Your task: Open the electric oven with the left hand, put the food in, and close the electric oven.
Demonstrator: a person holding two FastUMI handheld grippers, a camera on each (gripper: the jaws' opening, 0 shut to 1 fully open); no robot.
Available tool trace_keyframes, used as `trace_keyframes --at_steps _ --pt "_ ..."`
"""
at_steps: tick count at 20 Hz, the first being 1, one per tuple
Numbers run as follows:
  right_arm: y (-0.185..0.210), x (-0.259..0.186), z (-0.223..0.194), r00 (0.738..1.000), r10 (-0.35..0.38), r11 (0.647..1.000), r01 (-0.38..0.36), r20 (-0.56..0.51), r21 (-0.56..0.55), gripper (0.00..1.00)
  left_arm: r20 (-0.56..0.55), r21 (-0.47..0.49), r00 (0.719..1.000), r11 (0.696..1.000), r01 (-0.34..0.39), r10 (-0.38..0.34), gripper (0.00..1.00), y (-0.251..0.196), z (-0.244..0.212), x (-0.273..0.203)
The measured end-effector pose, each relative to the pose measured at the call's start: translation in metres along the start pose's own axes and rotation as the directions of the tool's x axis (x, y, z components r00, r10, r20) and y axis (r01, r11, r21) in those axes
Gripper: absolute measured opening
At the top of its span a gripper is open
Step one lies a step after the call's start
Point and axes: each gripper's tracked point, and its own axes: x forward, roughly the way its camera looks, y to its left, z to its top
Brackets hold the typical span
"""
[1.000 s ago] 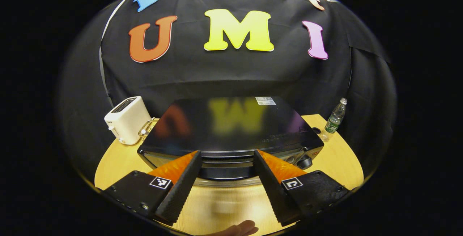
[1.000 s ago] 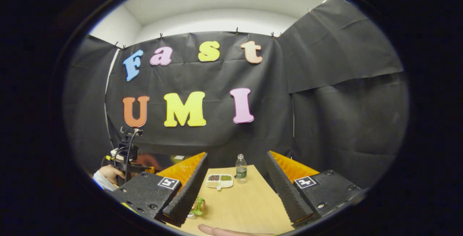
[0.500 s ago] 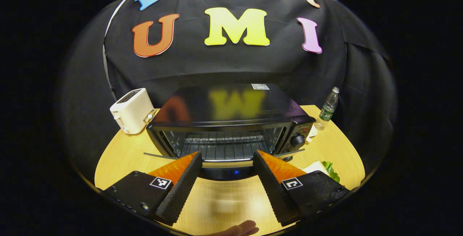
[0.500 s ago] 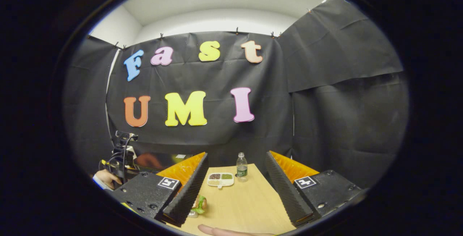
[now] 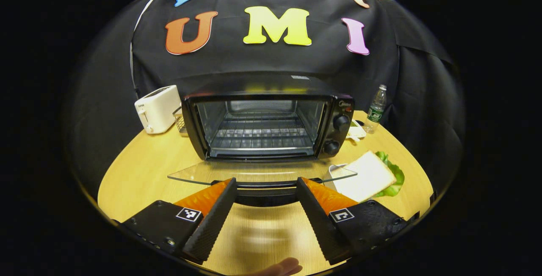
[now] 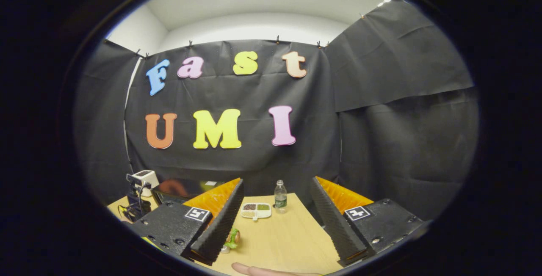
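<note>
The black electric oven [image 5: 266, 94] stands mid-table with its glass door [image 5: 254, 173] folded down flat toward me and a wire rack [image 5: 260, 134] bare inside. My left gripper [image 5: 266, 181] is open, and the door's black handle [image 5: 266, 193] runs crosswise between its fingers. A sandwich of white bread and lettuce [image 5: 367, 176] lies right of the door. In the right gripper view, the right gripper [image 6: 277, 181] hangs open above the table, holding nothing, with the sandwich [image 6: 233, 238] low beside its left finger. The oven's top [image 6: 182, 185] shows at the left.
A white toaster [image 5: 157, 109] sits left of the oven, with a wire basket behind it. Right of the oven are a water bottle [image 5: 376, 109] and a divided snack dish [image 6: 255, 210]. The round wooden table [image 5: 139, 170] ends close in front.
The left gripper has swung down and back with the handle between its fingers, bringing the oven door from nearly closed to fully lowered. The right gripper has barely moved.
</note>
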Motion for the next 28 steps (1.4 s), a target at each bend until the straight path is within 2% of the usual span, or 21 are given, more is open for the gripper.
trace_keyframes --at_steps 4,7,9,14,18,22,23,24,25,26,28 --pt "0.001 -0.005 0.007 1.0 0.006 1.0 -0.006 0.006 -0.013 1.0 -0.026 -0.021 0.999 0.999 -0.033 0.032 0.94 0.001 -0.043 0.008" --pt "0.003 -0.007 0.009 1.0 0.008 1.0 -0.008 0.008 -0.022 1.0 -0.095 -0.034 0.995 0.999 -0.033 0.03 0.93 0.002 -0.077 0.02" --pt "0.006 -0.011 0.008 1.0 0.019 1.0 -0.018 0.007 -0.021 1.0 -0.015 -0.025 0.999 0.999 -0.03 0.03 0.92 0.003 -0.067 0.017" --pt "0.007 -0.014 0.006 1.0 0.02 1.0 -0.02 -0.007 -0.017 1.0 0.012 -0.017 1.0 1.0 -0.026 0.026 0.93 0.0 -0.065 0.015" --pt "0.008 -0.013 0.008 1.0 0.017 1.0 -0.017 -0.009 -0.024 1.0 0.076 -0.009 0.997 0.999 -0.031 0.032 0.93 0.005 -0.042 -0.005" --pt "0.005 -0.003 0.002 1.0 0.012 1.0 -0.012 -0.02 -0.016 1.0 0.188 -0.027 0.982 0.999 -0.019 0.023 0.93 0.009 0.008 -0.055" --pt "0.004 0.002 -0.003 0.999 0.01 1.0 -0.01 -0.036 -0.013 1.0 0.226 -0.026 0.974 0.999 -0.019 0.024 0.93 0.012 0.023 -0.071" --pt "0.005 0.008 -0.009 0.998 0.012 1.0 -0.013 -0.059 -0.013 0.91 0.265 -0.024 0.964 0.999 -0.023 0.028 0.92 0.015 0.039 -0.088" --pt "0.007 0.015 -0.017 0.996 0.021 1.0 -0.022 -0.087 -0.015 0.91 0.307 -0.023 0.951 1.0 -0.022 0.028 0.93 0.017 0.054 -0.106" --pt "0.008 0.022 -0.023 0.993 0.031 0.999 -0.032 -0.111 -0.011 1.0 0.351 -0.023 0.936 0.999 -0.024 0.03 0.92 0.018 0.07 -0.125" --pt "0.011 0.037 -0.034 0.988 0.05 0.999 -0.05 -0.148 0.007 1.0 0.419 -0.03 0.907 0.999 -0.029 0.039 0.92 0.023 0.092 -0.158"
